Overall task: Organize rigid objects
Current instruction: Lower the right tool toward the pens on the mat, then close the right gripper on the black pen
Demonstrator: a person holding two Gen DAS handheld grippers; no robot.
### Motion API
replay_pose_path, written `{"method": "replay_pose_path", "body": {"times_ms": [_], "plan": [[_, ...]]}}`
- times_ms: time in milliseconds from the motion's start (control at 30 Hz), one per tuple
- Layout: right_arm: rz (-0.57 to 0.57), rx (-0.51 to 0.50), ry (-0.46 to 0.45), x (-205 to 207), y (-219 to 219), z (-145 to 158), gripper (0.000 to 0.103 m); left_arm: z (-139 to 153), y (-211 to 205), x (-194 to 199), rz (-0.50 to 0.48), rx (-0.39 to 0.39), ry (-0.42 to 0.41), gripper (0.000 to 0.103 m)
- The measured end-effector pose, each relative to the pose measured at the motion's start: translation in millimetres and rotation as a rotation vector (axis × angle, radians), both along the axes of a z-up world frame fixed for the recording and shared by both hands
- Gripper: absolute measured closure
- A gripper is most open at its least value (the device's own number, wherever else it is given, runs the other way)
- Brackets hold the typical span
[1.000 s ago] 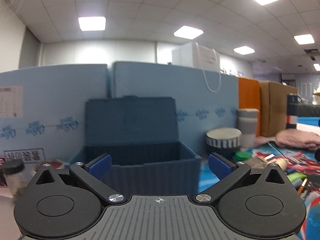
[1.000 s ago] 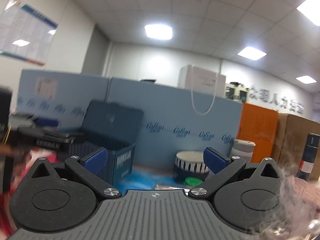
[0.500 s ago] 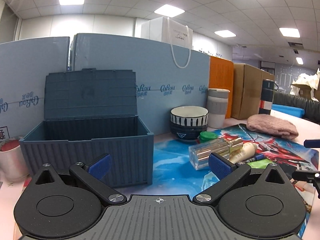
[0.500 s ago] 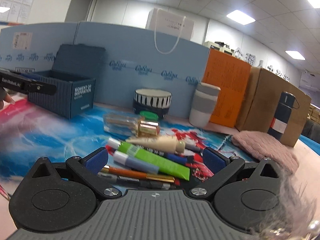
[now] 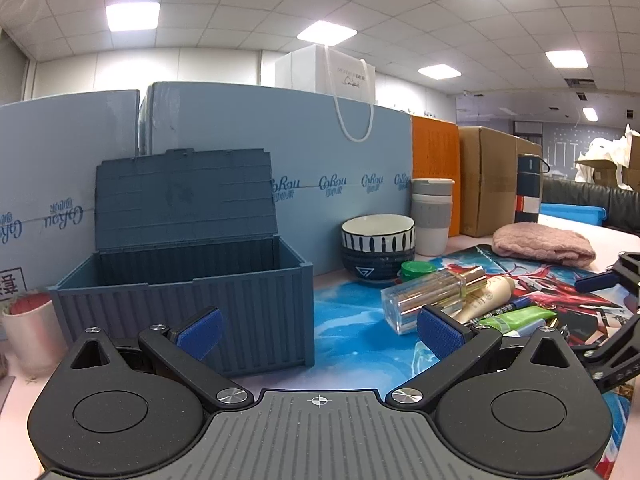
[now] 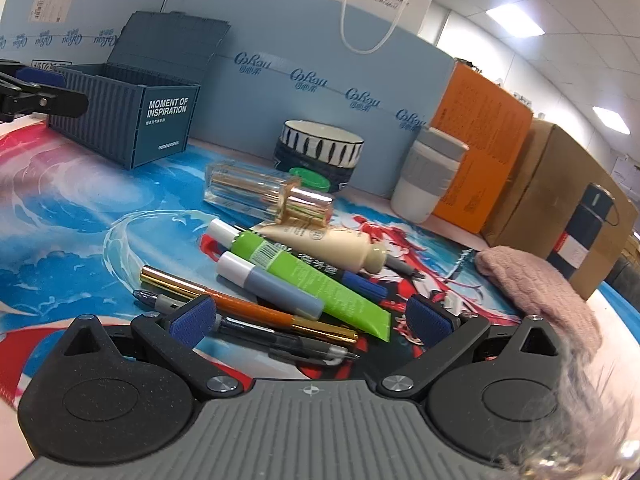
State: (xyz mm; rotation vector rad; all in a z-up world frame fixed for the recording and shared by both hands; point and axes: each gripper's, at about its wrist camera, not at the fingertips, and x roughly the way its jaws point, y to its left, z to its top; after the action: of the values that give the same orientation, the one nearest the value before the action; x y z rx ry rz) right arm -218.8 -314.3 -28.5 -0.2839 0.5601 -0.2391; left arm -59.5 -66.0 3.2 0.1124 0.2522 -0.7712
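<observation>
A dark blue container-style box [image 5: 188,292] stands open with its lid up; it also shows in the right wrist view [image 6: 132,120]. My left gripper [image 5: 318,332] is open and empty just in front of it. A pile lies on the mat: clear perfume bottle [image 6: 260,194], green tube [image 6: 312,280], cream tube [image 6: 332,248], blue-grey tube [image 6: 272,286], orange-gold pen [image 6: 248,306], black pen [image 6: 280,342]. My right gripper [image 6: 308,320] is open and empty, low over the pens. The bottle also shows in the left wrist view [image 5: 432,296].
A striped bowl [image 6: 320,148], a green lid [image 6: 310,178], a white-grey cup [image 6: 428,174] and a pink knit cloth [image 6: 536,288] sit behind and right of the pile. Blue foam panels [image 5: 340,160], cardboard boxes [image 6: 560,200] and a dark flask [image 6: 580,224] line the back. A white cup [image 5: 28,328] stands left of the box.
Both grippers have come down and tilted toward the table. The right one now looks down on the pile of pens and tubes. Both stay open.
</observation>
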Motion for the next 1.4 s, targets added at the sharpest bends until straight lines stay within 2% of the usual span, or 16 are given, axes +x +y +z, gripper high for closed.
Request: {"method": "replay_pose_path", "body": {"times_ms": [133,433,533,667,733,867,1033,1067,1100,1233,1400], "plan": [[-0.018,0.020,-0.009,10.4,-2.4,0.1,0.001,-0.5,4.2,3.9,0.020,-0.010,0.010,0.000],[-0.010,-0.019,-0.018,10.6,2.4,-1.0,0.004,-2.5,8.5,11.0,0.027,-0.034,0.041,0.000],[0.023,-0.021,-0.017,6.0,3.8,-0.9,0.012,-2.3,9.4,10.9,0.029,-0.041,0.040,0.000],[0.085,-0.016,-0.013,1.9,4.9,2.9,0.029,-2.6,9.7,8.7,0.028,-0.041,0.027,0.000],[0.119,-0.003,-0.020,-5.3,4.7,8.2,0.029,-3.0,8.8,7.7,0.028,-0.036,0.022,0.000],[0.195,-0.016,0.049,-13.4,7.9,14.7,0.029,-4.6,5.9,7.6,0.023,-0.018,0.025,0.000],[0.273,0.029,0.161,-11.0,6.1,12.9,0.030,-6.0,3.6,6.9,0.021,-0.008,0.018,0.000],[0.270,0.033,0.185,-7.1,4.7,9.8,0.036,-6.1,3.0,6.9,0.022,-0.005,0.018,0.000],[0.266,0.050,0.187,-3.6,1.9,7.7,0.036,-6.4,2.3,7.0,0.021,-0.001,0.019,0.000],[0.197,0.232,0.156,13.2,-19.3,1.7,0.035,-6.7,2.3,6.8,0.023,-0.003,0.018,0.000],[-0.003,0.311,0.094,27.7,-19.2,2.0,0.033,-6.8,2.1,7.1,0.021,0.002,0.020,0.000]]}}
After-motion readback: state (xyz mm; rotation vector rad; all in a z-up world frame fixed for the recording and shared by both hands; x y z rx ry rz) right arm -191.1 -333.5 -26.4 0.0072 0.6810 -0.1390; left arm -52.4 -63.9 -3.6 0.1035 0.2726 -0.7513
